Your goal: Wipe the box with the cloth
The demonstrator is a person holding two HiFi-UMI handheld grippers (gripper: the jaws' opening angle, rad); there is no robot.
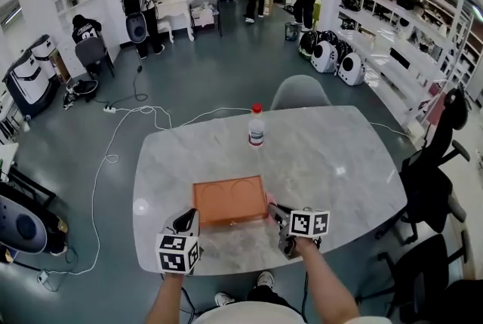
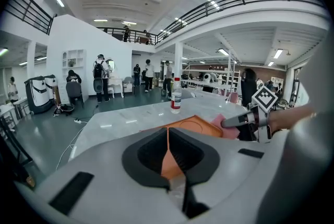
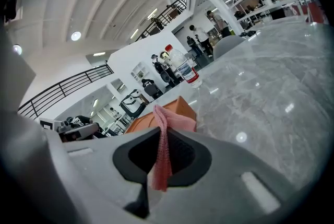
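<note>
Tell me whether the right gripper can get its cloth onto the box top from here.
Probably yes. The right gripper holds the cloth at the near right corner of the box, the top looks bare, and the left gripper only pinches the near left edge, out of the way.

A bottle (image 1: 256, 126) is standing beyond the box (image 1: 229, 200); the bare table (image 1: 339, 164) is leaving passing room either side.

- Red-capped bottle (image 1: 256, 126) upright on marble table (image 1: 339, 164), far middle.
- Grey chair (image 1: 299, 92) at table's far edge.
- Black office chair (image 1: 434, 179), right.
- White cable (image 1: 106, 156) on floor, left.
</note>
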